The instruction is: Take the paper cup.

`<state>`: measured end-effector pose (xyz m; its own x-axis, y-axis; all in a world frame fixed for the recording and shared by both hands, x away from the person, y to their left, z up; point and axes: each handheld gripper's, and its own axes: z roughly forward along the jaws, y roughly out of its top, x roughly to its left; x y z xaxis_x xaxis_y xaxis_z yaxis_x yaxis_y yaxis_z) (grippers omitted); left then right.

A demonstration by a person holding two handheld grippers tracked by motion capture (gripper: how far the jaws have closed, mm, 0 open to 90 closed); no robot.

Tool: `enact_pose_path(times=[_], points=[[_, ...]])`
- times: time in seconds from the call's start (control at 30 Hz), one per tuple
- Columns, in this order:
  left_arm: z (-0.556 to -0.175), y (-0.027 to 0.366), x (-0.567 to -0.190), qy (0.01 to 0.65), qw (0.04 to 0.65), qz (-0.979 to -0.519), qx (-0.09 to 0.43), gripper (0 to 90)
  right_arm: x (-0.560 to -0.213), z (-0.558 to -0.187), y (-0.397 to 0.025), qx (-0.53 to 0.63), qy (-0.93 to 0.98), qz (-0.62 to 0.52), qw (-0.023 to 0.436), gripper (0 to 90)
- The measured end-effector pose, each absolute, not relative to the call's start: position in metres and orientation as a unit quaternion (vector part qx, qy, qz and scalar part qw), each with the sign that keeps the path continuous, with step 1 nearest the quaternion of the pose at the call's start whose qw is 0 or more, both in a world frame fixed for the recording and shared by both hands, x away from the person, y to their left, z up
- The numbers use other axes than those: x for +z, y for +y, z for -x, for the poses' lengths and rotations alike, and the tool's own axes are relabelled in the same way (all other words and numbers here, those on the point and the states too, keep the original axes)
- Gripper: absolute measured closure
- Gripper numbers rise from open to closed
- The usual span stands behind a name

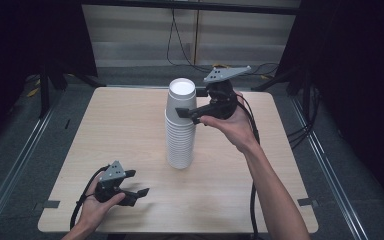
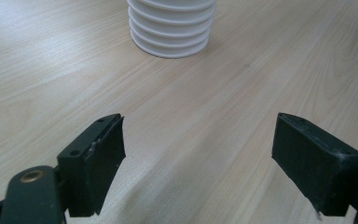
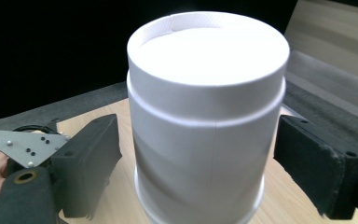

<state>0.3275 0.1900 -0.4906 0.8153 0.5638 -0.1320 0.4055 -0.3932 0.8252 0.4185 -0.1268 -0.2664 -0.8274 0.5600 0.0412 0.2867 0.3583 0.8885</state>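
A tall stack of upside-down white paper cups (image 1: pixel 180 135) stands at the middle of the wooden table (image 1: pixel 260 200). My right gripper (image 1: pixel 184 111) is raised at the top cup (image 1: pixel 181 97), open, one jaw on each side of it. In the right gripper view the top cup (image 3: pixel 205 116) sits between the jaws of the right gripper (image 3: pixel 198 154), with a thin gap on the left side. My left gripper (image 1: pixel 137 182) rests low on the table near the front left, open and holding nothing. In the left gripper view the stack's base (image 2: pixel 171 28) lies ahead of the left gripper (image 2: pixel 198 140).
Bare wood surrounds the stack on all sides. Cables (image 1: pixel 252 200) trail from both grippers over the table's front edge. Dark floor, rails and stands surround the table. The left gripper's grey plate (image 3: pixel 23 144) appears far off in the right gripper view.
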Motion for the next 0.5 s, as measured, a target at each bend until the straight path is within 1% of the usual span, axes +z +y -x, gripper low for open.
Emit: enact_pose_path(times=[0.37, 0.5], points=[[-0.327, 0.191, -0.490, 0.291, 0.468, -0.830, 0.084, 16.9, -0.261, -0.431, -0.118, 0.492, 0.825, -0.253, 0.119, 14.0], [-0.328, 0.190, -0.491, 0.290, 0.467, -0.831, 0.084, 16.9, -0.259, -0.433, -0.114, 0.483, 0.831, -0.249, 0.119, 14.1]])
